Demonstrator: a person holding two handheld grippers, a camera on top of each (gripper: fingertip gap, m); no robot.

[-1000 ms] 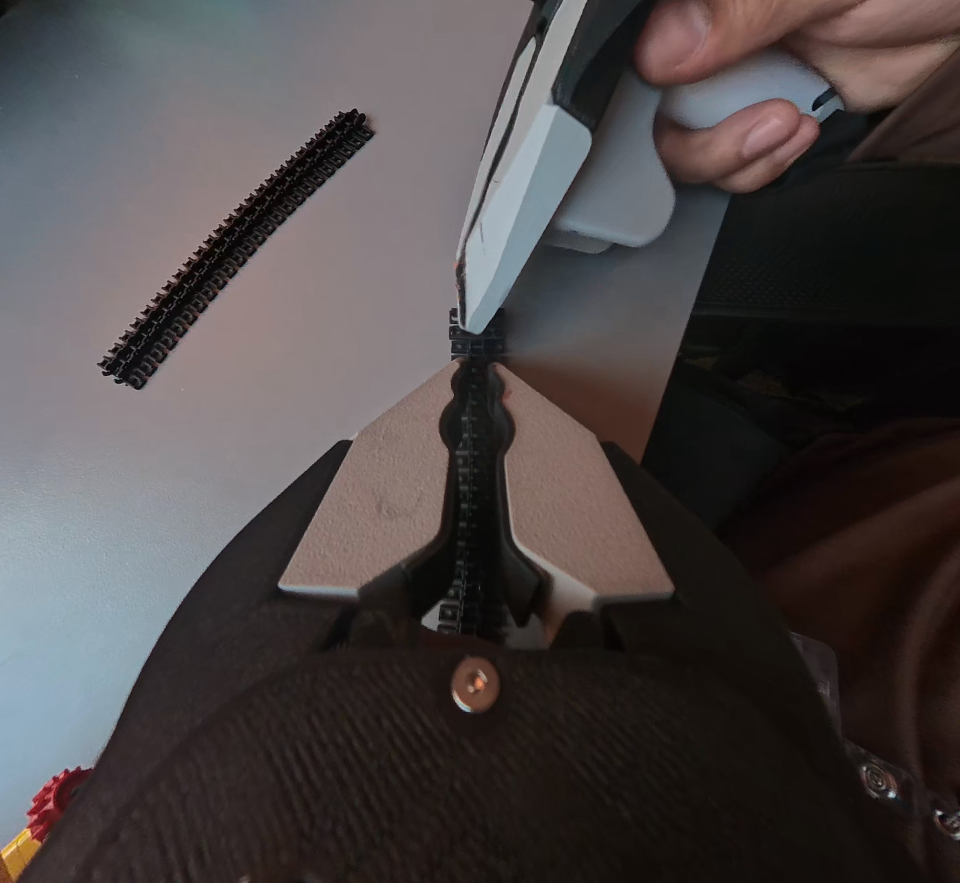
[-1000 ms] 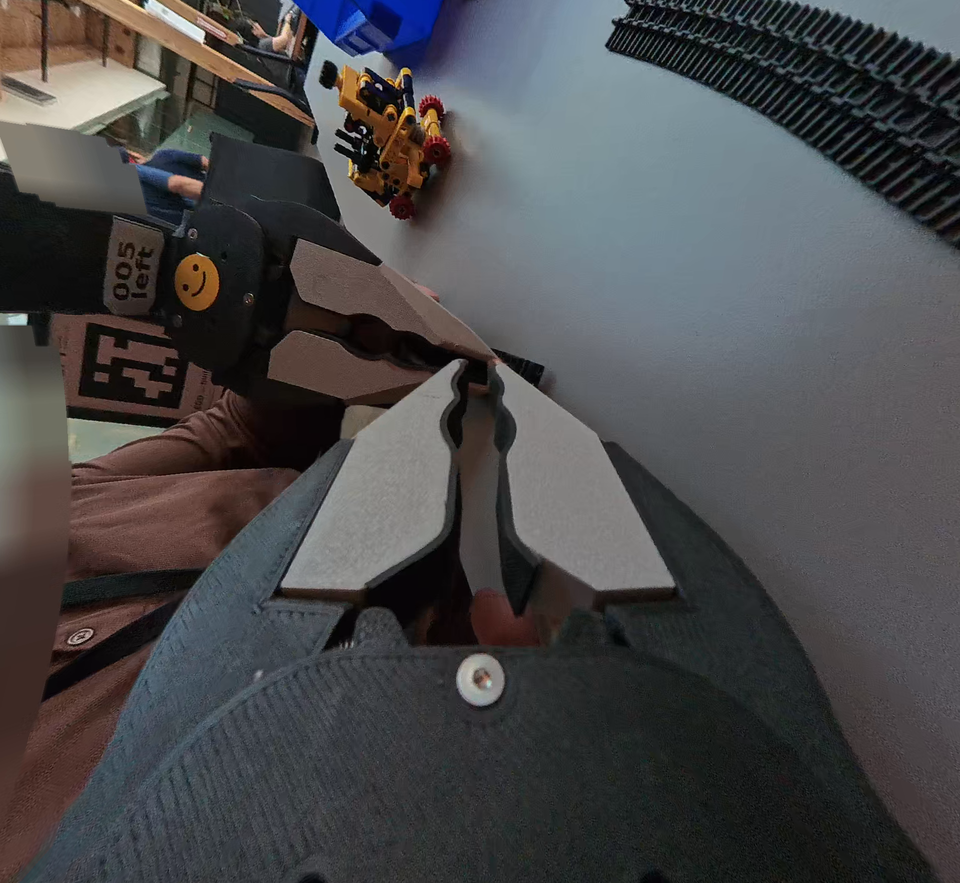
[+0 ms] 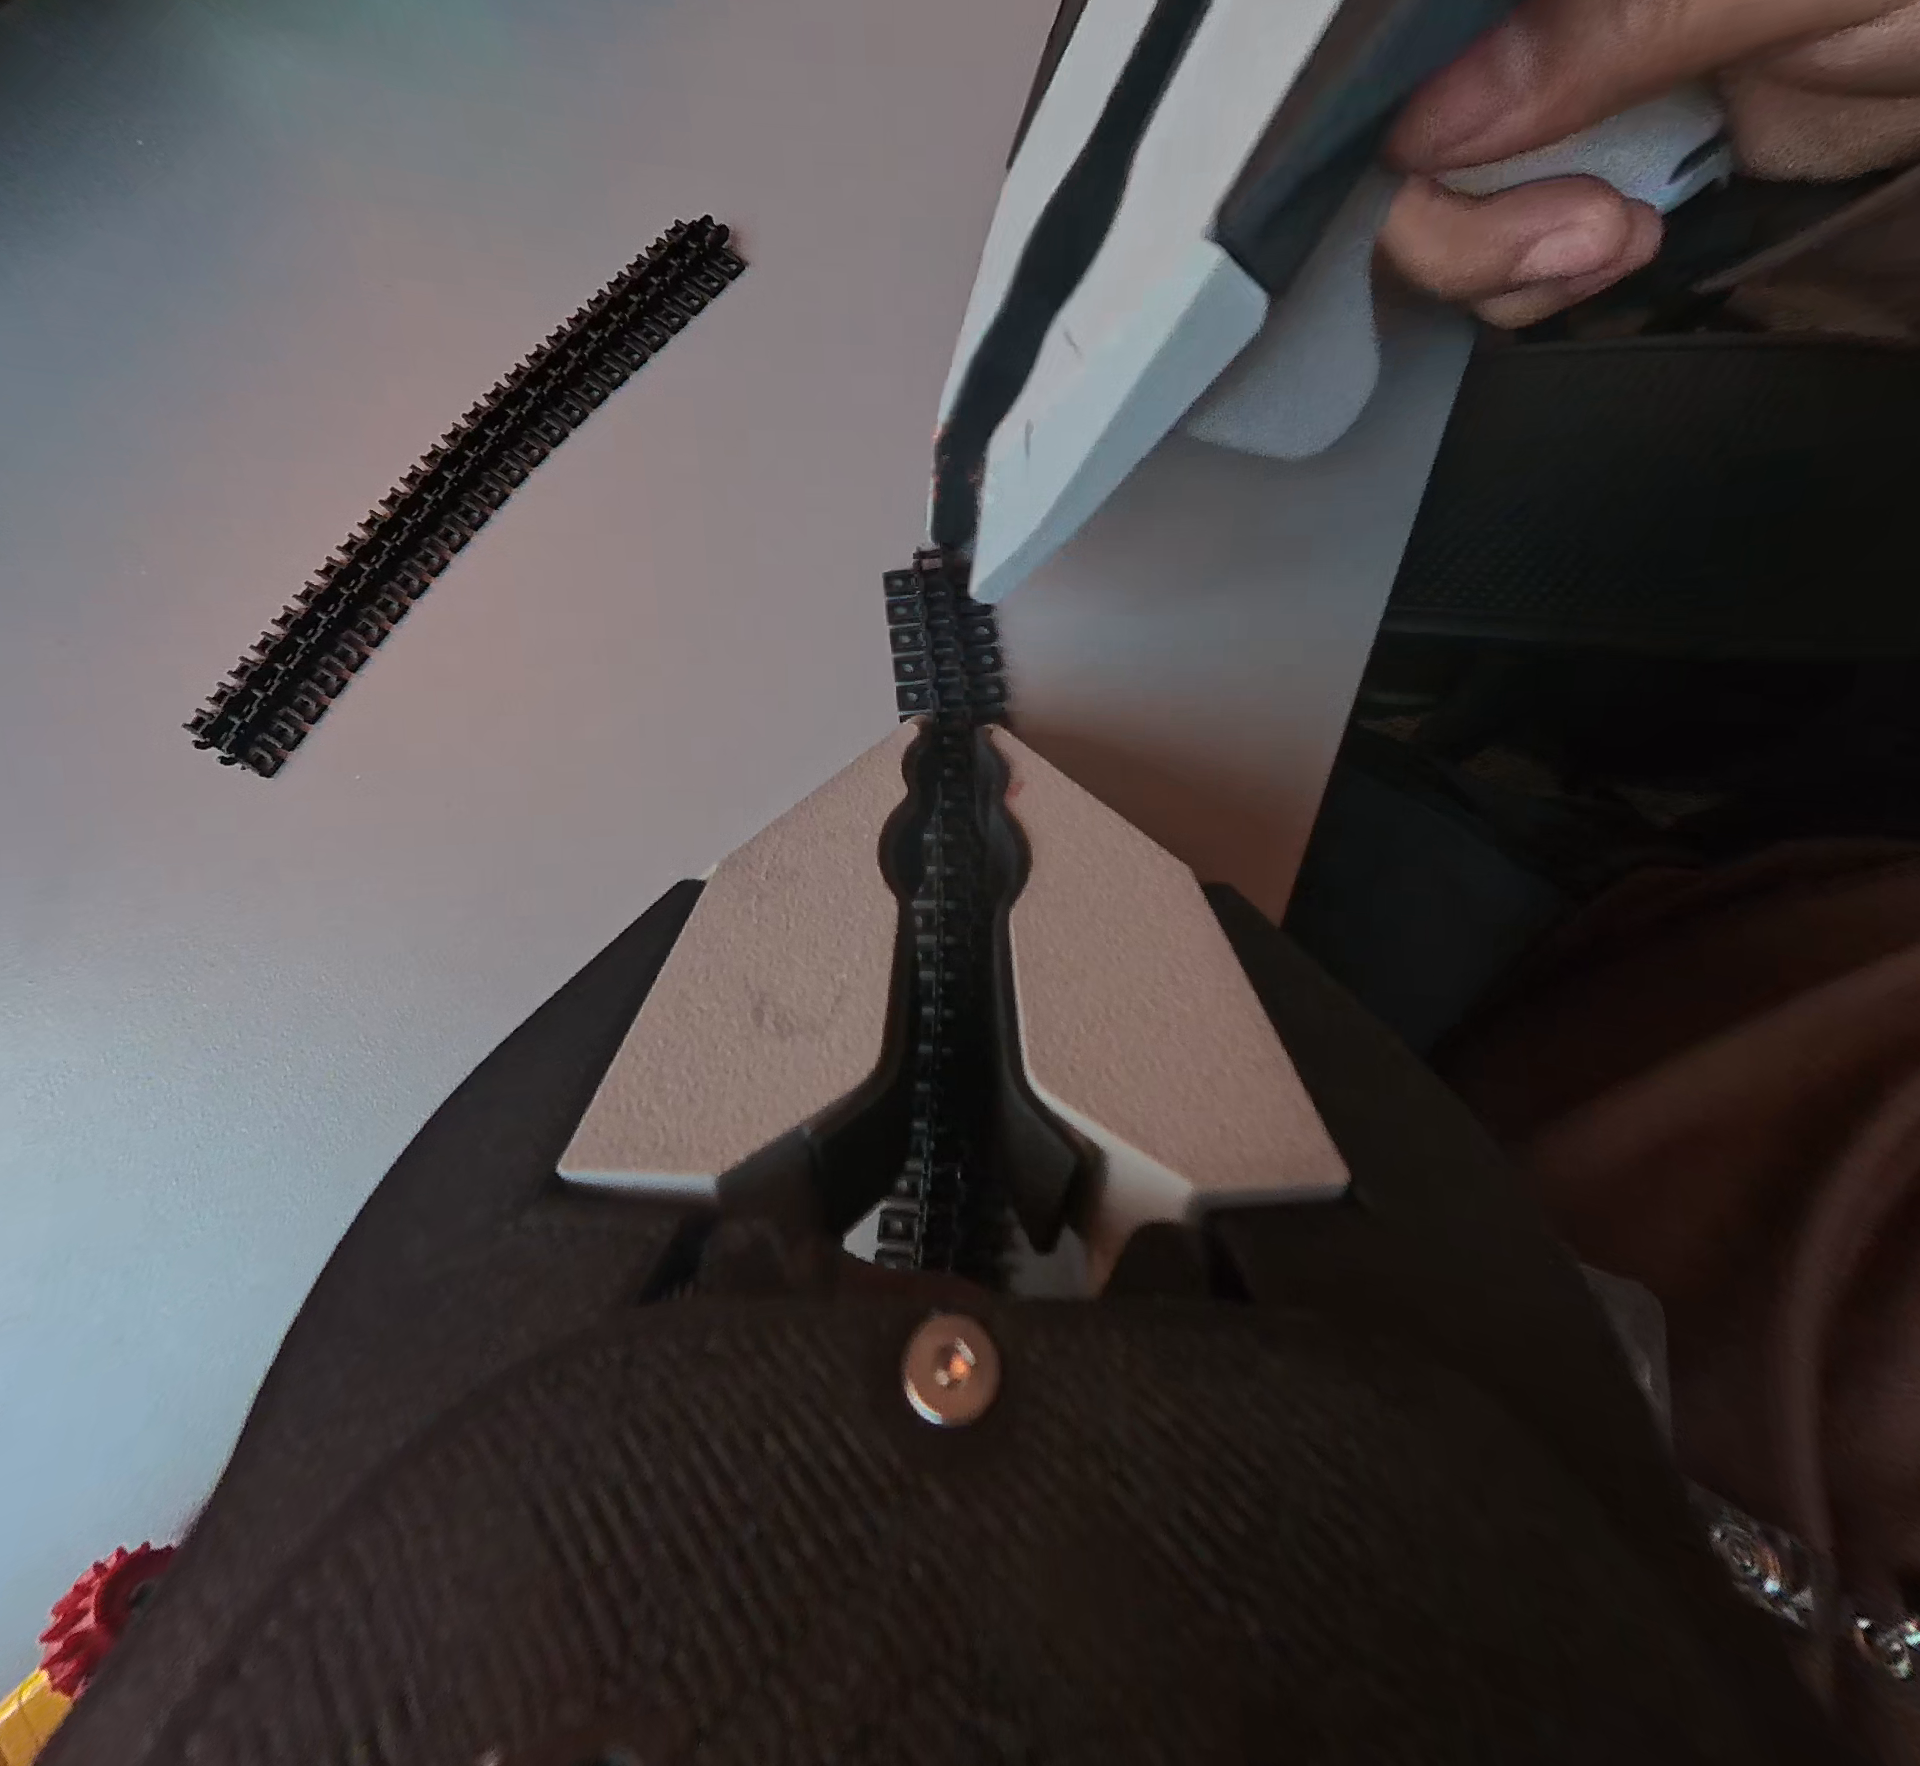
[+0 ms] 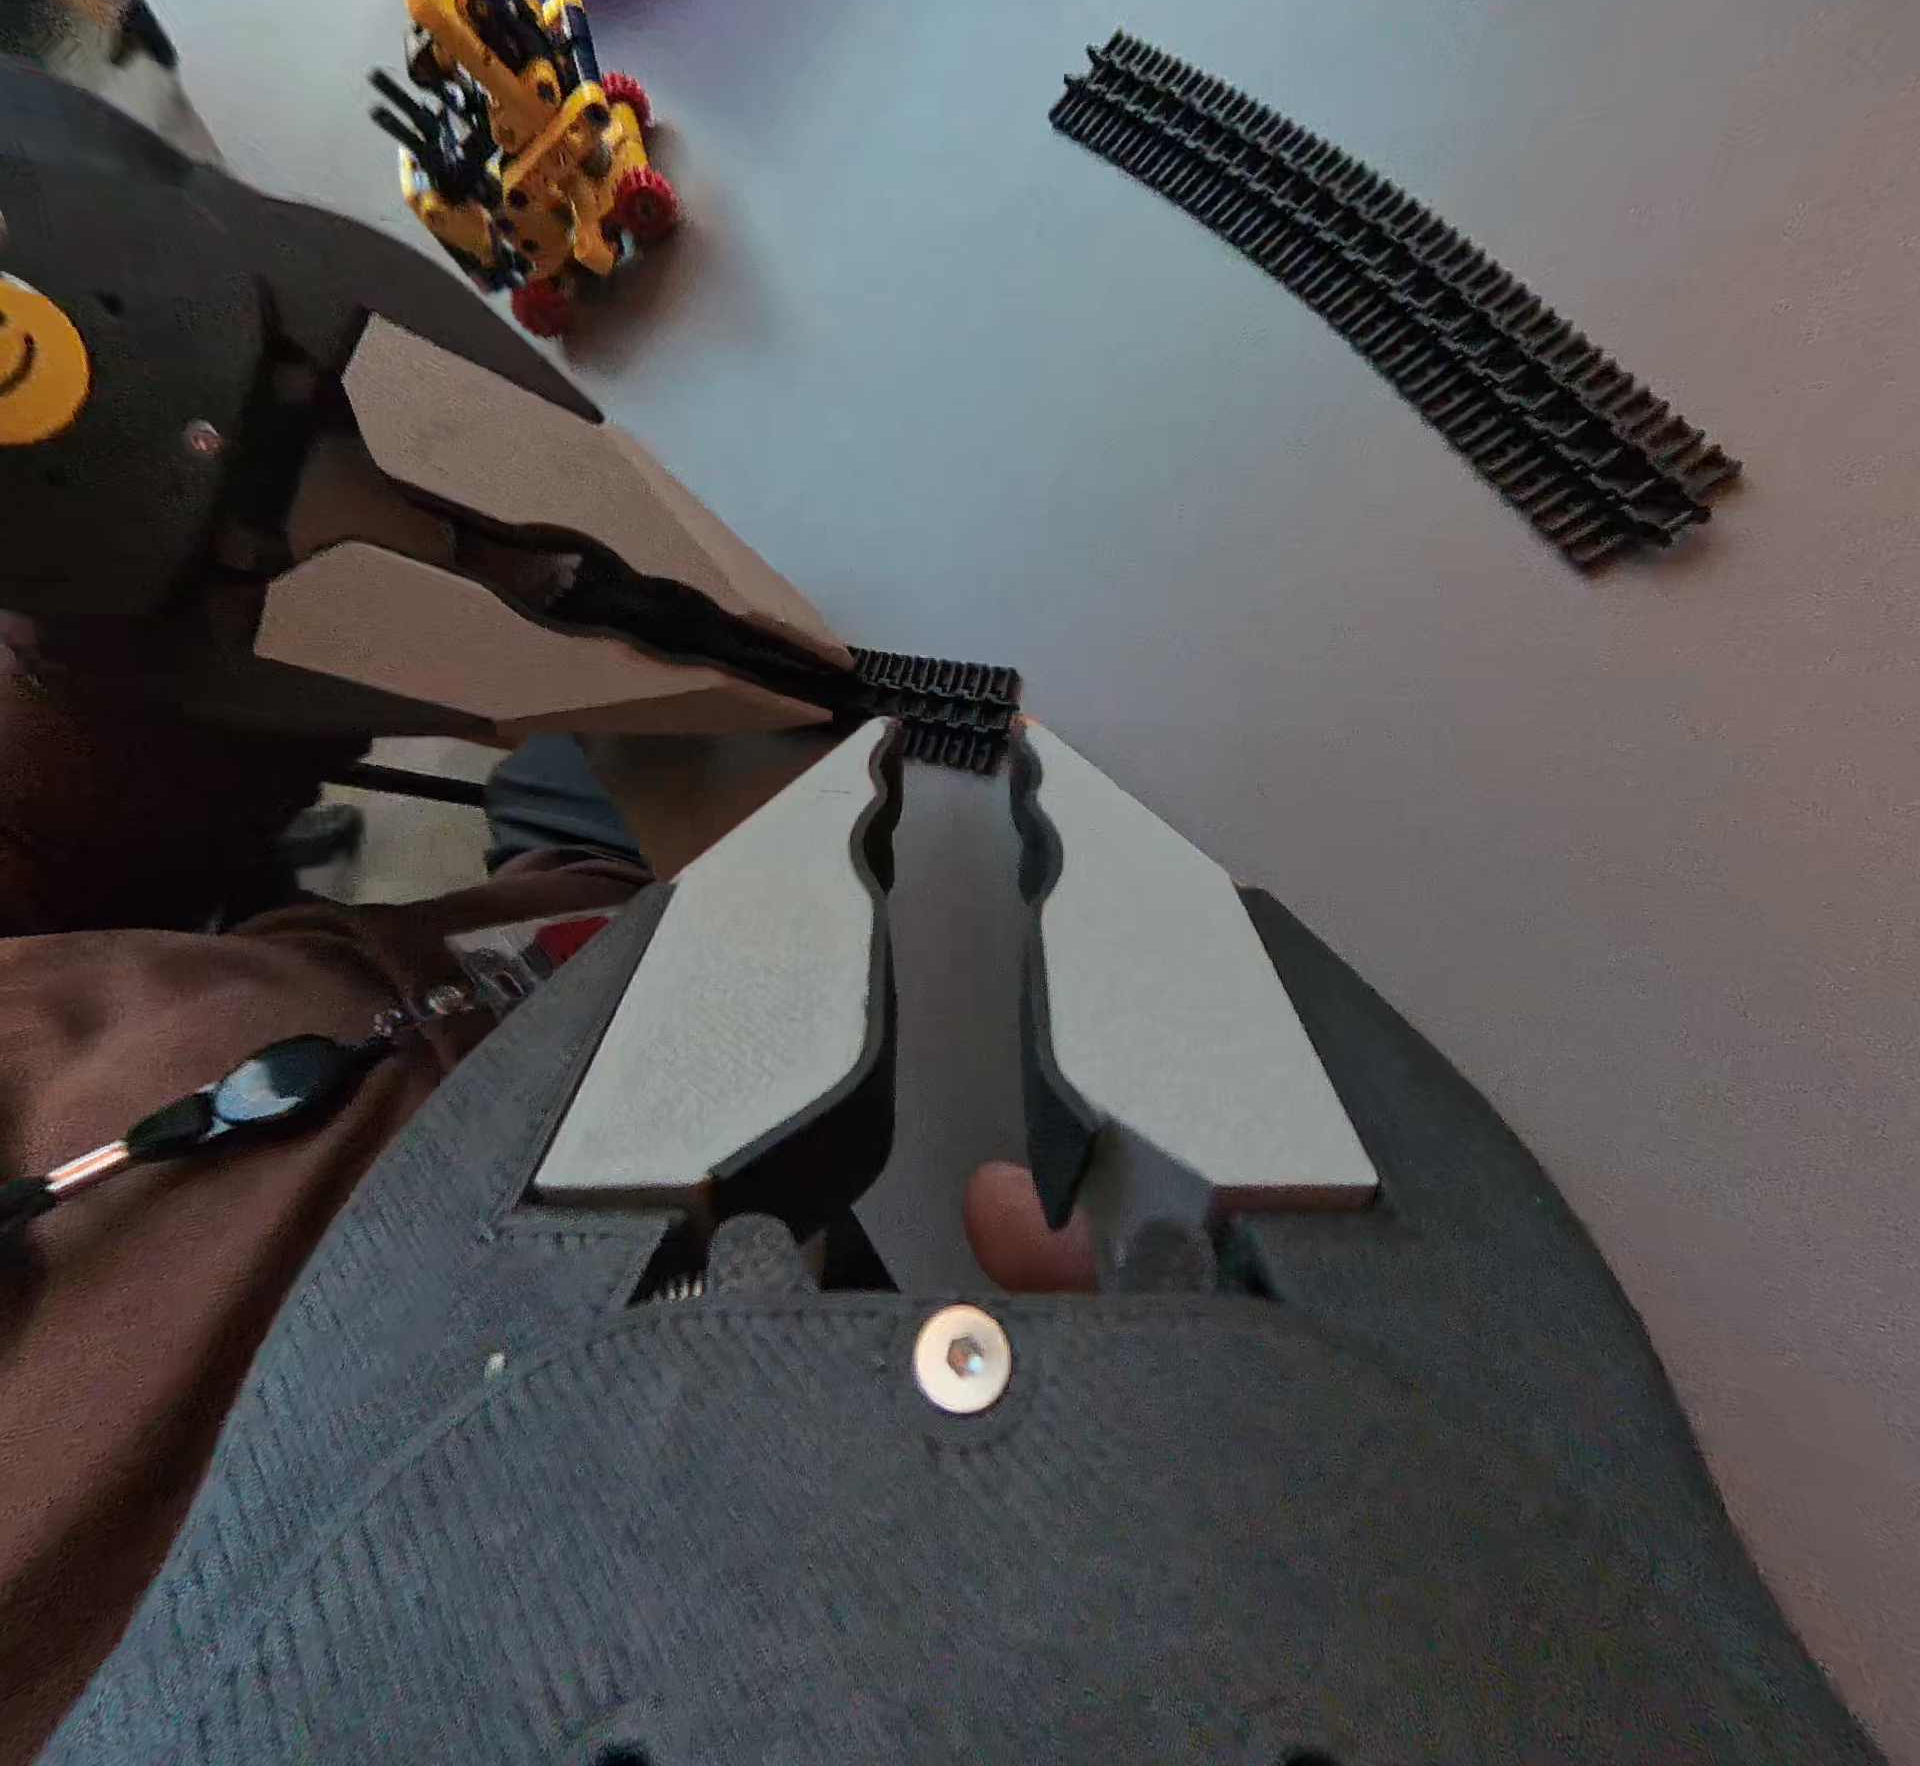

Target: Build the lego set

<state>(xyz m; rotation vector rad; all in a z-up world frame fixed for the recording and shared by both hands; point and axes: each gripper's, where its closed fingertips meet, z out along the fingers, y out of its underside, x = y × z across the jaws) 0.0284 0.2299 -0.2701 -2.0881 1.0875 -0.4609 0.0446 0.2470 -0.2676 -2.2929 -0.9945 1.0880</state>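
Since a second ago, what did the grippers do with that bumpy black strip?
The right hand-held gripper opened its fingers and let go of the black track strip. More of that strip now sticks out past the left hand-held gripper, which stays shut on it. The second track strip, the yellow model and the table stayed the same.

A short black tread strip [image 3: 940,646] of linked lego segments is sticking out past the fingertips that are clamping it — the rest of it is running back between them, edge-on. A longer black track piece [image 4: 1392,293] is lying flat on the grey table [image 4: 1039,417] in a gentle curve, well apart from the held strip. Farther off, a partly built yellow vehicle [image 4: 520,147] with small red gear wheels and black parts is sitting on the table — tilted in this view.
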